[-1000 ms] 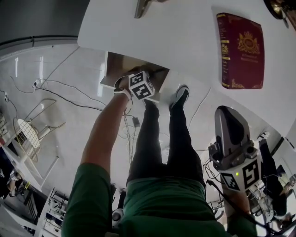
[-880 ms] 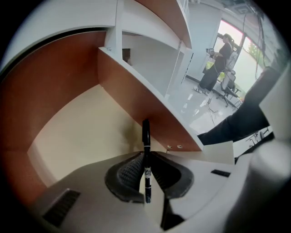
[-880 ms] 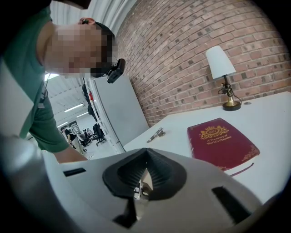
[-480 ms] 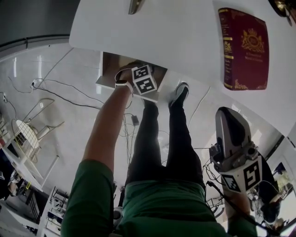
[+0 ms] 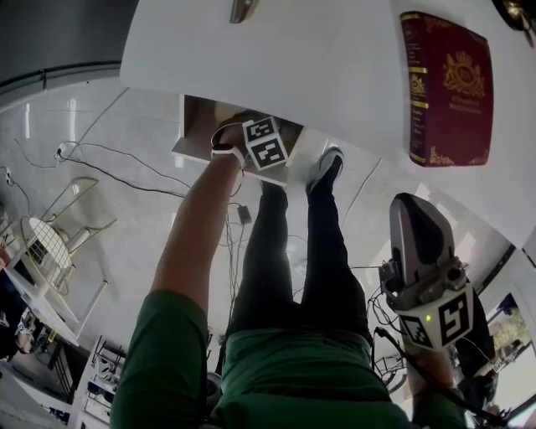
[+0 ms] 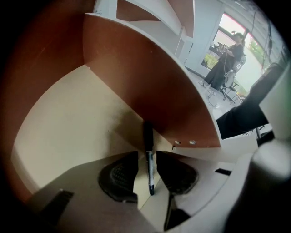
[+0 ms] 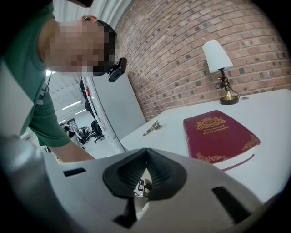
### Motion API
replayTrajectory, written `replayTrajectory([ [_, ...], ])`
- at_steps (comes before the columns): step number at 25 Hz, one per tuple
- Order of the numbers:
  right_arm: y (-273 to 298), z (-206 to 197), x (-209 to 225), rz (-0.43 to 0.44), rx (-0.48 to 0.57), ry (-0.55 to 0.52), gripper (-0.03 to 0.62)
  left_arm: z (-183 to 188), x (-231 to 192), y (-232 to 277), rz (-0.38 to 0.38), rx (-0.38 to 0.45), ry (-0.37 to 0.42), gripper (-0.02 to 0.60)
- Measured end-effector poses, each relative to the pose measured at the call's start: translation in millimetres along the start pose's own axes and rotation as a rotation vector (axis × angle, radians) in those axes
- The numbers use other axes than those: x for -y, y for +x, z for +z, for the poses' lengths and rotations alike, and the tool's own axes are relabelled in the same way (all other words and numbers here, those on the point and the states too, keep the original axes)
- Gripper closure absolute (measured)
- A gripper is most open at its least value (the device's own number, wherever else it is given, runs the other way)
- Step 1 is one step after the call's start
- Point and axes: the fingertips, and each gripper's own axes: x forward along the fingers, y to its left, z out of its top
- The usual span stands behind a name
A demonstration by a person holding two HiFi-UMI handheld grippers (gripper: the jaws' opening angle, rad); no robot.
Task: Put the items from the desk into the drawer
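The open drawer (image 5: 197,126) juts out from under the white desk (image 5: 318,59). My left gripper (image 6: 145,170) reaches inside it, and in the head view only its marker cube (image 5: 266,144) shows. A black pen (image 6: 148,154) lies on the pale drawer floor (image 6: 68,123) between the jaws, its far end at the brown drawer wall (image 6: 150,86). The jaws stand slightly apart, with floor showing beside the pen. My right gripper (image 5: 410,205) hangs low on the right, shut and empty, away from the desk. A dark red book (image 5: 448,88) lies on the desk.
A small metal item (image 5: 241,10) lies at the desk's far edge, also in the right gripper view (image 7: 152,128). A lamp (image 7: 218,68) stands by the brick wall behind the book (image 7: 218,134). The person's legs (image 5: 289,251) stand below the drawer. Cables cross the floor (image 5: 126,167).
The left gripper's cube has shifted a little further into the drawer. The right gripper has stayed where it was.
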Motion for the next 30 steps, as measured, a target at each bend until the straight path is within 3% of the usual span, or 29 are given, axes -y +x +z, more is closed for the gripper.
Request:
replayTrajectory([
  [7,-5,26,-6,-0.005,0.049,-0.035,0.591,8,-5,-36,0.048,0.013,-0.001,0.451],
  [12,-9,66,-17,0.016,0.122,-0.075,0.591,23,1,-103,0.103,0.108,-0.047,0.451],
  [21,-33,142,-51,0.046,0.203,-0.158,0.591,37,4,-265,0.289,0.331,-0.293,0.454],
  [26,-49,178,-71,0.064,0.229,-0.194,0.591,59,0,-368,0.377,0.571,-0.504,0.466],
  [30,-60,202,-85,0.079,0.266,-0.217,0.591,75,-1,-448,0.430,0.754,-0.607,0.478],
])
